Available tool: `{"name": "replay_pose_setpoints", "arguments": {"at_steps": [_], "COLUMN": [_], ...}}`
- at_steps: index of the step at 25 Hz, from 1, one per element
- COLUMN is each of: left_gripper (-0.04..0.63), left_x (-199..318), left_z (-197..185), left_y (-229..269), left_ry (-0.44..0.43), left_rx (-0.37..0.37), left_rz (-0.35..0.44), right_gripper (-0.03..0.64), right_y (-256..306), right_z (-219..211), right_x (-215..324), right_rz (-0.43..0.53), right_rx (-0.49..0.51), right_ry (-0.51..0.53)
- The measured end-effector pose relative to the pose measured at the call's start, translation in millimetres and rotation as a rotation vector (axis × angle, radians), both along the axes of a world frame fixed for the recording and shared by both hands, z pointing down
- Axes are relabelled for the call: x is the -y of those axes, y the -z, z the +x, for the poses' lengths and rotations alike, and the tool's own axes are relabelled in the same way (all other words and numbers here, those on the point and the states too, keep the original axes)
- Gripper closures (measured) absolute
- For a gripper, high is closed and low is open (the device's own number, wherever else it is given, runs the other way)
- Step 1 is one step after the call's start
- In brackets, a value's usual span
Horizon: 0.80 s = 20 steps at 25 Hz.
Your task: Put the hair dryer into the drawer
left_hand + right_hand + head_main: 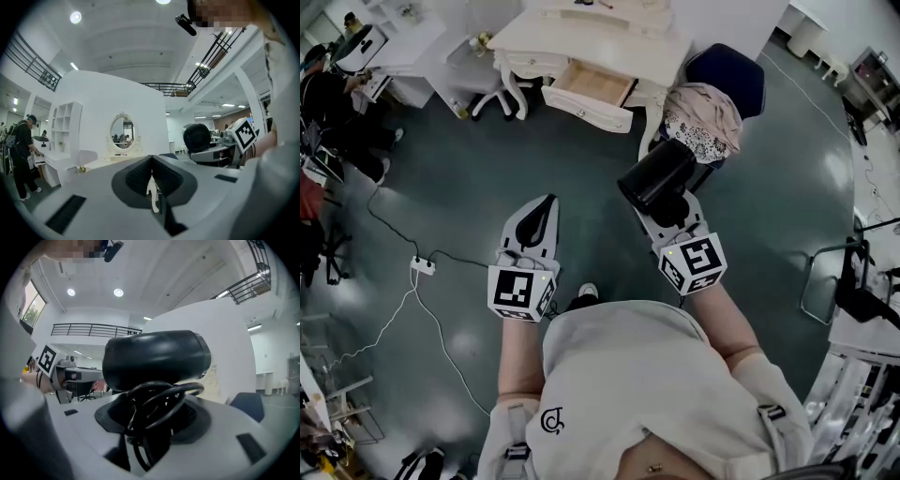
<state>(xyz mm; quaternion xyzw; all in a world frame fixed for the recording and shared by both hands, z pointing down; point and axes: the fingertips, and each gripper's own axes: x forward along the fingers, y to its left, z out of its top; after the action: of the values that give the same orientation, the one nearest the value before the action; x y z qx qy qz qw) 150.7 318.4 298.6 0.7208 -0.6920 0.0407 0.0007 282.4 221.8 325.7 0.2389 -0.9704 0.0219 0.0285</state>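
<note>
The person stands on the dark green floor (487, 178) a little way back from a white dressing table (591, 37), with both grippers held out level in front of them. The right gripper (667, 208) has its jaws spread wide and clamped on the black hair dryer (656, 175). The dryer's fat barrel sits above the jaws, and its handle and looped black cord (154, 401) are bunched between them (in the right gripper view the cord fills most of the gap). So the dryer is up in the air in that grip, well short of the drawer (592, 86). The drawer stands pulled out from the front of the dressing table with its pale wooden inside showing.

The left gripper (546, 208) is carried beside the right one. Its jaws are drawn together to a point, with nothing between them.

Just right of the drawer stands a chair with a navy back (729, 75), and a pinkish patterned cloth (701, 120) is draped over it. An oval mirror (123, 132) in an ornate white frame stands on the worktop. A white power strip (422, 266) with its cable lies on the floor to the person's left. Further left, other people are at a white desk.
</note>
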Motion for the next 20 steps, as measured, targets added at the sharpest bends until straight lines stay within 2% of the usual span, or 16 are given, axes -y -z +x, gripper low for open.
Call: {"name": "replay_pose_setpoints", "arguments": {"at_steps": [8, 11, 15, 20], "left_gripper": [0.583, 0.583, 0.583, 0.583], "left_x": [2.3, -1.6, -4.7, -3.0], "left_z": [-22.7, -46.9, -89.1, -124.5], "left_y": [-10.5, -17.1, -18.6, -25.3], "left_ry": [-0.039, -0.047, -0.015, 0.000], "left_rx": [-0.020, -0.027, -0.044, -0.052], "left_rz": [-0.003, -0.011, -0.002, -0.012], "right_gripper": [0.388, 0.388, 0.388, 0.387], "right_y": [-6.1, -12.0, -15.3, -24.7], "right_z": [-26.5, -52.0, -86.2, -123.8], "right_x": [2.2, 0.9, 1.1, 5.4], "right_rz": [-0.017, -0.029, -0.019, -0.010], "right_rx": [-0.006, -0.018, -0.022, -0.048], "right_ry": [-0.022, -0.032, -0.031, -0.017]}}
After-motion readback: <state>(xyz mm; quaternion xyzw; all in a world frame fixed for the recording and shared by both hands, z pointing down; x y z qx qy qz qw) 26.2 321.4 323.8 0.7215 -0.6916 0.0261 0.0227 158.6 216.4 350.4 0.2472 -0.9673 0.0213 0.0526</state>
